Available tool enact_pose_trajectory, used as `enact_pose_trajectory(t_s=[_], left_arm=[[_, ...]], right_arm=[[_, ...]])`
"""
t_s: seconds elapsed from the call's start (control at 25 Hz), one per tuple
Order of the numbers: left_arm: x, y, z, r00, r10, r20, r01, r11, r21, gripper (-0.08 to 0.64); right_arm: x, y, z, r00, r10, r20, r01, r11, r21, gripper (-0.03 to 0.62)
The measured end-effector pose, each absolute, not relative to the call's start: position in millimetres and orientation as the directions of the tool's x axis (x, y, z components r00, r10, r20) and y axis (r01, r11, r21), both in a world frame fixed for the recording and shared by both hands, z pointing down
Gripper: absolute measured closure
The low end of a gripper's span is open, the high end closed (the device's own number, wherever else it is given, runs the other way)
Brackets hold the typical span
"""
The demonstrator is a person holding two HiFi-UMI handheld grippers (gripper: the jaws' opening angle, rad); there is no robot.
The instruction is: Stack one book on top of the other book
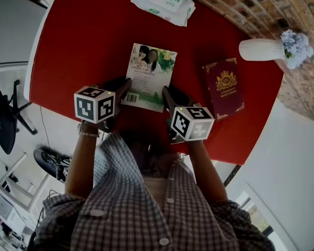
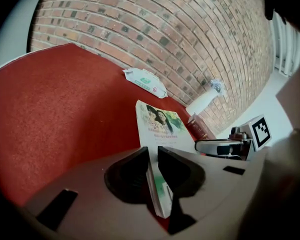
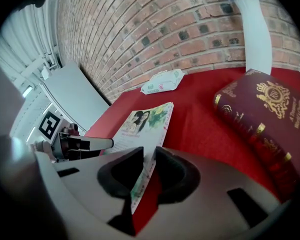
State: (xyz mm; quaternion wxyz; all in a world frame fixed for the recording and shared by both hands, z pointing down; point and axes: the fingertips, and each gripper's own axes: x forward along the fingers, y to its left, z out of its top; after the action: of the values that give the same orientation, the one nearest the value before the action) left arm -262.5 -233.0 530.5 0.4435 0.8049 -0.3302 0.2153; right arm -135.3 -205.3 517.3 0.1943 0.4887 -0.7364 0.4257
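Note:
A thin paperback with a photo cover lies in the middle of the red table. A thick maroon book with a gold crest lies flat to its right, apart from it. My left gripper is at the paperback's near left corner. In the left gripper view the paperback's edge runs between the pads, which press on it. My right gripper is at the near right corner. Its pads also pinch the paperback, and the maroon book sits just to the right.
A pack of wet wipes lies at the table's far side. A white vase with pale flowers stands at the far right, beyond the maroon book, near the brick wall. The table's near edge is just below the grippers.

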Motion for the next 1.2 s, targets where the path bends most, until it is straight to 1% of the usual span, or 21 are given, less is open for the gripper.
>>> enact_pose_trajectory(t_s=[0.28,0.56,0.76,1.2], left_arm=[[-237,-220,527,0.728,-0.298,0.617,-0.681,-0.41,0.606,0.494],[-215,-209,525,0.754,-0.293,0.588,-0.655,-0.397,0.643,0.495],[-196,-200,523,0.762,-0.297,0.575,-0.647,-0.388,0.657,0.495],[-169,-191,515,0.792,-0.308,0.527,-0.611,-0.405,0.68,0.497]], right_arm=[[-111,-193,507,-0.416,-0.576,0.703,-0.897,0.131,-0.423,0.515],[-89,-182,494,-0.393,-0.612,0.687,-0.901,0.109,-0.419,0.525],[-73,-174,485,-0.374,-0.625,0.686,-0.916,0.133,-0.378,0.528],[-46,-170,468,-0.331,-0.673,0.661,-0.924,0.09,-0.372,0.541]])
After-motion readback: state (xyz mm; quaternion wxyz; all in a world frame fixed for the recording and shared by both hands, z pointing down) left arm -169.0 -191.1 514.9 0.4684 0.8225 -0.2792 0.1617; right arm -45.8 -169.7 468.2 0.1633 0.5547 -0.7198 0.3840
